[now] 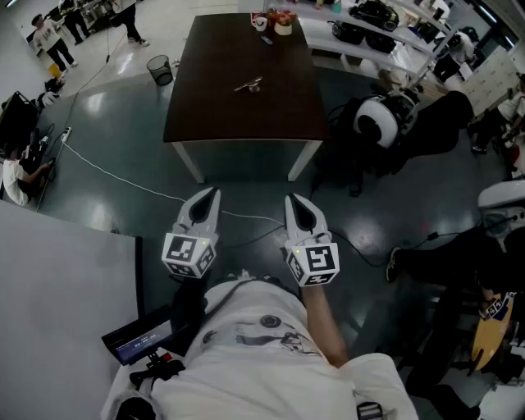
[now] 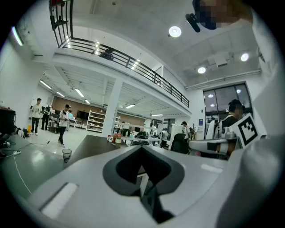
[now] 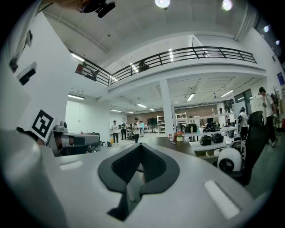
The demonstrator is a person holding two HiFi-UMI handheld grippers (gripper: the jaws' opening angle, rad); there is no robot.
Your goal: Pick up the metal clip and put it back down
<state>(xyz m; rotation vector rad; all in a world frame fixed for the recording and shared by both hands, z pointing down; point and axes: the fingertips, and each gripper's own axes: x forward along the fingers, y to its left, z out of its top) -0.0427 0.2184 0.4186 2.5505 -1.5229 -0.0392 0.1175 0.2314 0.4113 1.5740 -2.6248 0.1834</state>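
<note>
The metal clip [image 1: 249, 84] lies on a dark brown table [image 1: 213, 115] well ahead of me in the head view. Both grippers are held close to my chest, far short of the table. My left gripper [image 1: 206, 197] points forward with its jaws together and nothing between them. My right gripper [image 1: 296, 201] is beside it, also shut and empty. In the left gripper view the closed jaws [image 2: 141, 149] fill the lower picture, with the table [image 2: 95, 144] beyond. In the right gripper view the closed tips [image 3: 140, 147] hide the clip.
Cups and small items [image 1: 275, 20] stand at the table's far end. A black bin [image 1: 160, 69] sits left of the table. Cables [image 1: 115, 174] run over the floor. A white-and-black machine [image 1: 381, 121] and seated people are at the right. A grey panel [image 1: 57, 279] is at my left.
</note>
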